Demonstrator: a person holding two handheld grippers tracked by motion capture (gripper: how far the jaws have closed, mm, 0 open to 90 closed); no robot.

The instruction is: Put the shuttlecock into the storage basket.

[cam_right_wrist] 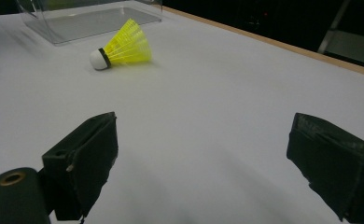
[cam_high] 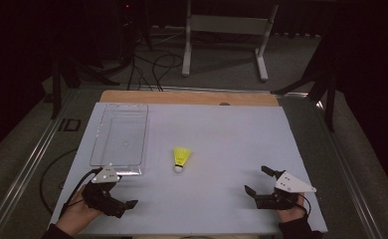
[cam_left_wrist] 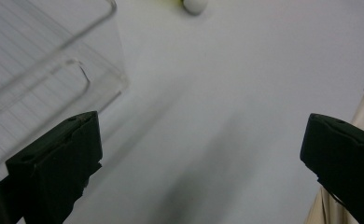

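A yellow shuttlecock (cam_high: 181, 158) with a white cork lies on its side on the white table (cam_high: 222, 134), cork toward me. It also lies ahead of the right gripper as shuttlecock (cam_right_wrist: 122, 46), and its cork (cam_left_wrist: 195, 4) peeks in at the top of the left gripper view. A clear plastic tray (cam_high: 118, 139) stands empty to its left. My left gripper (cam_high: 124, 189) rests near the front left, just before the tray's near corner (cam_left_wrist: 96, 79), jaws wide open and empty. My right gripper (cam_high: 257, 180) sits at the front right, open, nothing between its jaws.
The table's wooden far edge (cam_high: 192, 97) runs behind the tray. Beyond it, a white metal frame (cam_high: 227, 30) and cables (cam_high: 152, 64) stand on the dark floor. The tray (cam_right_wrist: 91, 16) lies past the shuttlecock from the right gripper.
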